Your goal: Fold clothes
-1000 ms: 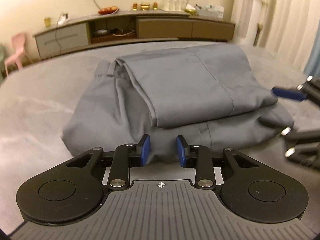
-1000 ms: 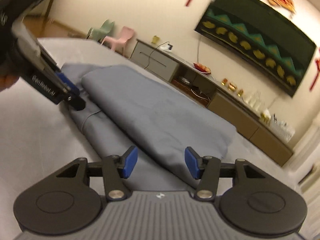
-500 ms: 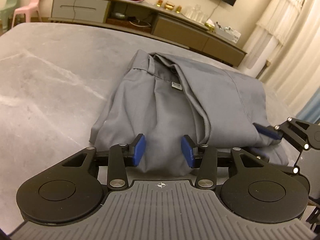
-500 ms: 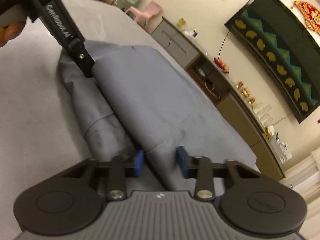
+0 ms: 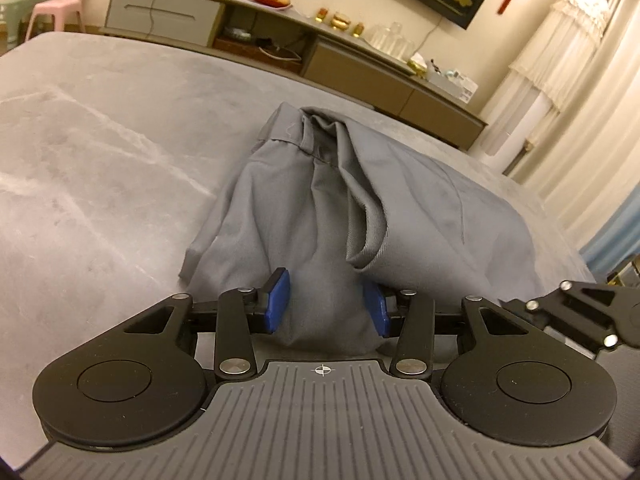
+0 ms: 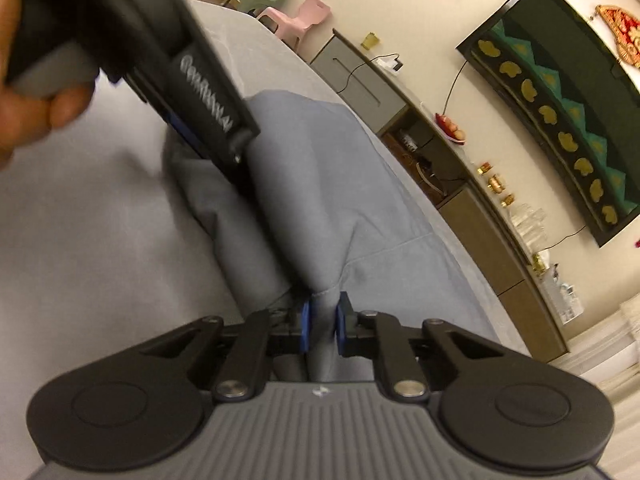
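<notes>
Right gripper point(image 6: 321, 326) has just been closing; blue pads pinch a fold of the grey trousers point(image 5: 400, 208). Left gripper point(image 5: 328, 307) part-spread around bunched cloth (pad contact unclear).

One piece of lettering shows, in the right wrist view. It is pale script printed along the black finger of the left gripper point(image 6: 236, 152), which reaches in from the upper left, well ahead and to the left of the right jaws. Motion blur smears the letters, so the word cannot be read for certain. In the left wrist view nothing legible appears: a small crosshair mark point(image 5: 322, 369) sits on the grey housing just behind the jaws, with no letters or numbers.
</notes>
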{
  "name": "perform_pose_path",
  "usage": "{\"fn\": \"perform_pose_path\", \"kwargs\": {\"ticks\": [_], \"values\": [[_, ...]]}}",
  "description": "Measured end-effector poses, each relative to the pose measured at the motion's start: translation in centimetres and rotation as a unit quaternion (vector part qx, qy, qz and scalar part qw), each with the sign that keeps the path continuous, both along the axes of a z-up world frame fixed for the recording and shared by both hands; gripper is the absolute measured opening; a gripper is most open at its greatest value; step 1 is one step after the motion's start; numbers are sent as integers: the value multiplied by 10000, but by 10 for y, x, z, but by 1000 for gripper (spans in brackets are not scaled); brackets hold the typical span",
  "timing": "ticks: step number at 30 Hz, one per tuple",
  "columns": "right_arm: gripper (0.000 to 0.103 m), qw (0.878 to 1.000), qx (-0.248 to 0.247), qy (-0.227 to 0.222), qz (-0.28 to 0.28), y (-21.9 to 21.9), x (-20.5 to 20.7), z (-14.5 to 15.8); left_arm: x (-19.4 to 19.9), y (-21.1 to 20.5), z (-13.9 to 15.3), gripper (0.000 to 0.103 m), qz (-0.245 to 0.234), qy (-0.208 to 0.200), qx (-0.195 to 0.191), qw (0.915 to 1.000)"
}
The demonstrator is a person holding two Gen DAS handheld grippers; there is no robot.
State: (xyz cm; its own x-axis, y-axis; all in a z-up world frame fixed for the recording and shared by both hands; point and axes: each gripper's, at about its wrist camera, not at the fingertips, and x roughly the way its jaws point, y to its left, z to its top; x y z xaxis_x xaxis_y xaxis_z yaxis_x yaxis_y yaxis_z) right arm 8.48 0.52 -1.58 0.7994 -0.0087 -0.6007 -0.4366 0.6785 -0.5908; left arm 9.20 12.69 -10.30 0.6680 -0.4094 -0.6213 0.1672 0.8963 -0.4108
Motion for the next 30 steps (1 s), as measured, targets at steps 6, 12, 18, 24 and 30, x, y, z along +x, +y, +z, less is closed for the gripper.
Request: {"fn": "perform_pose_path", "kwargs": {"ticks": [6,12,18,24,30], "values": [[33,9995,-205,-231,40,-6,-6,8,-6,9,14,29,133,-137,-123,9997],[47,9695,2002,-29,-1414,-96,-28,47,-14,31,41,34,497,-510,-445,9965],[51,7896,5353,1384,-2660,-207,-12,32,1,7,37,42,62,-682,-277,9973],[7,7570,5700,1575,-2779,-219,12,20,0,-15,22,15,-204,-666,244,9973],[4,8093,5139,973,-2672,-214,19,34,-9,-14,31,0,-683,-656,240,9952]]}}
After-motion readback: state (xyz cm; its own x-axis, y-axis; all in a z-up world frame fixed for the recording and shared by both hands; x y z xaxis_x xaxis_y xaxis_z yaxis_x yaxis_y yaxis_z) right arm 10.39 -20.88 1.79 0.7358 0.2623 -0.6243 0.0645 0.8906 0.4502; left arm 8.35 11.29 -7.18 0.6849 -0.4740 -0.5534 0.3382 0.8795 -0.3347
